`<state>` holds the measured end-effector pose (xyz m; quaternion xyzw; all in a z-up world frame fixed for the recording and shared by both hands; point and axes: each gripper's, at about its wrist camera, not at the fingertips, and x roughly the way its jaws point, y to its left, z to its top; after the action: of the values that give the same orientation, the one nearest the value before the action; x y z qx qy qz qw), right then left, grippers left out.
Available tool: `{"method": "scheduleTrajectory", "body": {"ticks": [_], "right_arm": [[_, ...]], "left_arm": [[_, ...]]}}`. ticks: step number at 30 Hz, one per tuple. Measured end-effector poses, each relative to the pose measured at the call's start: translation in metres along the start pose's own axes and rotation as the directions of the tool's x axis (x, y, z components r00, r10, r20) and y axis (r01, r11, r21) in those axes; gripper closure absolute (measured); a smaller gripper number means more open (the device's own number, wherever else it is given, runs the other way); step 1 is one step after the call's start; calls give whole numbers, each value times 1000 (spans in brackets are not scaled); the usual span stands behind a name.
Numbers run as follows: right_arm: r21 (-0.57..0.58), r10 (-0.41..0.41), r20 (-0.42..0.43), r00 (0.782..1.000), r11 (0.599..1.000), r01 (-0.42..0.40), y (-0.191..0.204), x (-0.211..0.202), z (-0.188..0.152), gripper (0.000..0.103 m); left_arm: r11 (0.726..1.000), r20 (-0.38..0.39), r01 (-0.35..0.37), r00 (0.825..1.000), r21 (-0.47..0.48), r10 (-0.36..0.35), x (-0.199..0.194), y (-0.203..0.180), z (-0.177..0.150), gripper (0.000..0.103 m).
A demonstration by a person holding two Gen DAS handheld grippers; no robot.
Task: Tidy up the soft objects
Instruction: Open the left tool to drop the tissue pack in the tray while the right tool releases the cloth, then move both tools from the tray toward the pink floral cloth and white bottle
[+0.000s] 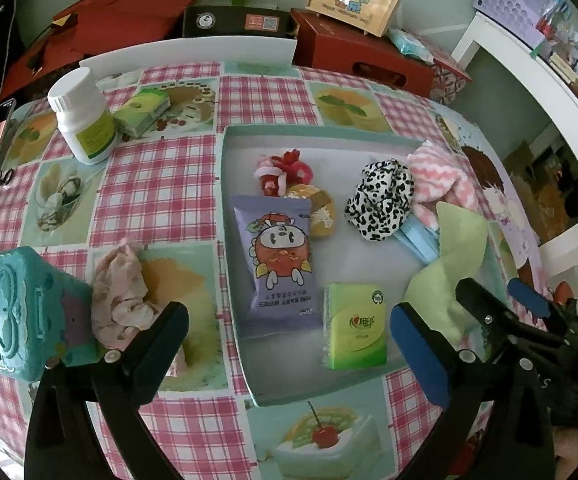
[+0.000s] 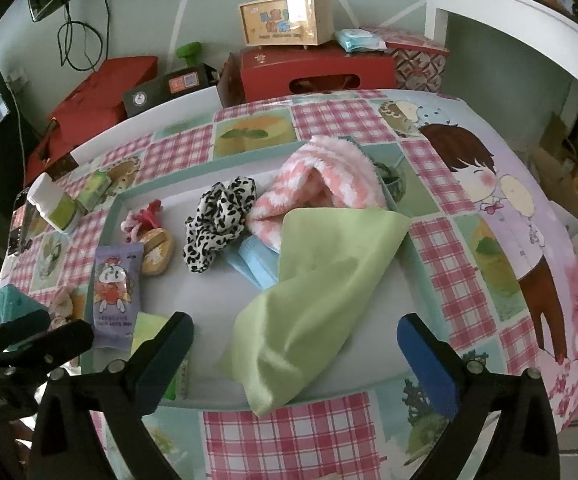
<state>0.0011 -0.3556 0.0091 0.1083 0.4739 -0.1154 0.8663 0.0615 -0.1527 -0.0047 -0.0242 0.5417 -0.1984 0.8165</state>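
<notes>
Purple wipes packet (image 1: 279, 264) in the tray (image 1: 369, 136) reads "MINI BABY WIPES"; we see it upside down. Beside it lies a green tissue pack (image 1: 355, 326), its characters unreadable. Green cloth (image 2: 317, 296) lies draped over the tray's near rim. Left gripper (image 1: 289, 344) and right gripper (image 2: 295, 352): fingers apart, holding nothing.
</notes>
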Motion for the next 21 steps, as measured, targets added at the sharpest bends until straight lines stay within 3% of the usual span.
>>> {"method": "scheduleTrajectory", "body": {"ticks": [8, 21], "right_arm": [[-17, -2, -22, 1000, 1000, 2, 8, 1, 0, 0], [-67, -5, -60, 998, 998, 1, 31, -5, -1, 0]], "left_arm": [[1000, 54, 23, 998, 8, -23, -11, 5, 3, 2], [998, 45, 50, 998, 37, -51, -23, 19, 7, 2]]}}
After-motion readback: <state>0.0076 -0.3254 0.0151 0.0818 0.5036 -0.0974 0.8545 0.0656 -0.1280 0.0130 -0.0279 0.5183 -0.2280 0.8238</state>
